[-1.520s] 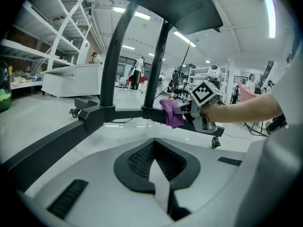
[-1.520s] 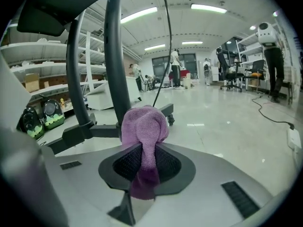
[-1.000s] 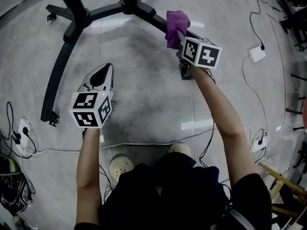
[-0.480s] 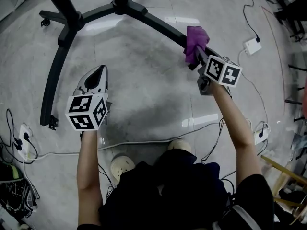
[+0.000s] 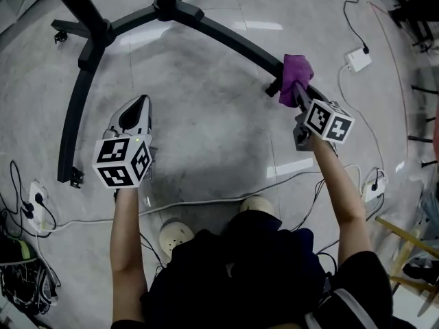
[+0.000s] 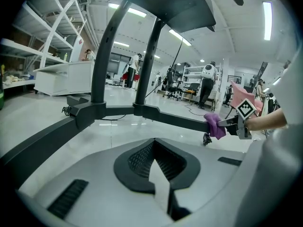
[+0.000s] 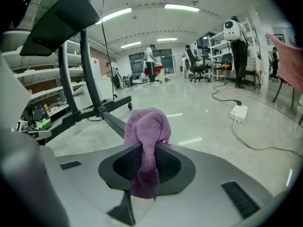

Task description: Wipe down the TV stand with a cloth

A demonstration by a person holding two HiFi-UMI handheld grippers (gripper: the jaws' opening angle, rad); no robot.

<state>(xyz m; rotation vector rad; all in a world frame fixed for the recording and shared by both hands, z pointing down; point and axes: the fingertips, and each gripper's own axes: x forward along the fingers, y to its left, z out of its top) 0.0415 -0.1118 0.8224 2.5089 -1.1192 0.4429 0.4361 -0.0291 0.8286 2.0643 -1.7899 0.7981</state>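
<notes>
— What are we holding in the left gripper [image 5: 140, 108]?

— Nothing. Its jaws are pressing together with nothing between them. We are holding it over the grey floor [image 5: 206, 142], between the two curved legs of the black TV stand [image 5: 74, 115].

— And where is the purple cloth [image 5: 295, 74]?

— We are pinching it in the right gripper [image 5: 300, 96]. In the right gripper view the jaws are gripping the lower part of the cloth, and the bunched upper part is standing out in front of them.

— Is it touching the stand?

— Yes, we are pressing it on the right leg, near the end of that leg and just beside the small caster [image 5: 273, 88].

— What are we seeing further to the right?

— A white power adapter [image 5: 357, 60] with its cable is lying on the floor, apart from the stand.
</notes>
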